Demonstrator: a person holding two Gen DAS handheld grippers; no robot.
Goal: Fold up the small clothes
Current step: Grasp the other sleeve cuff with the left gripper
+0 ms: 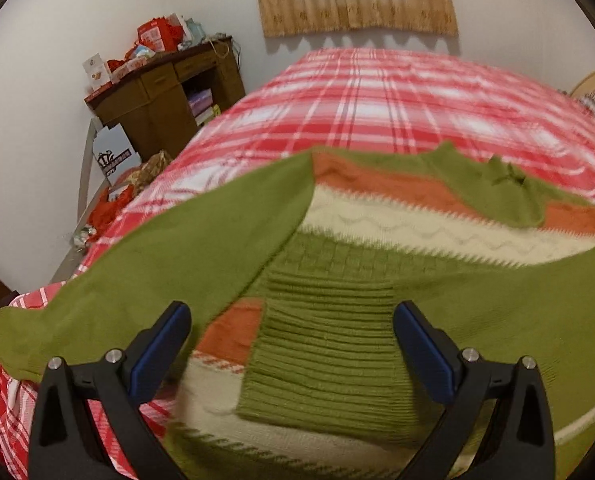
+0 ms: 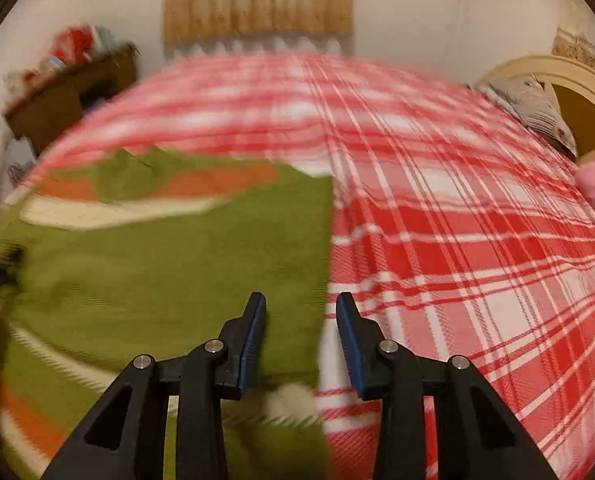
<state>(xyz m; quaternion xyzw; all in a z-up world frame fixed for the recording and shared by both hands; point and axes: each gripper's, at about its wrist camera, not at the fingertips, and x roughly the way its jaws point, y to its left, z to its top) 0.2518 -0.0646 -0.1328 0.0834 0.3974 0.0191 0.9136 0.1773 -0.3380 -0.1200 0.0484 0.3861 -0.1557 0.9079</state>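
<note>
With both sleeves laid across my green striped sweater [image 1: 377, 248], my left tongs [image 1: 293, 344] and right tongs [image 2: 301, 332] hang released, so next I'd grip the hem and fold upward.

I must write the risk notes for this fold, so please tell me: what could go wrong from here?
1. The sweater lies near the bed's front-left edge, and its left sleeve reaches that edge, so a pull toward it may drag the sleeve off the plaid blanket.
2. Both grippers are open and hold nothing, so the folded-in sleeves may slip open.
3. The right view is blurred; a fast closing could pinch blanket together with knit.
</note>
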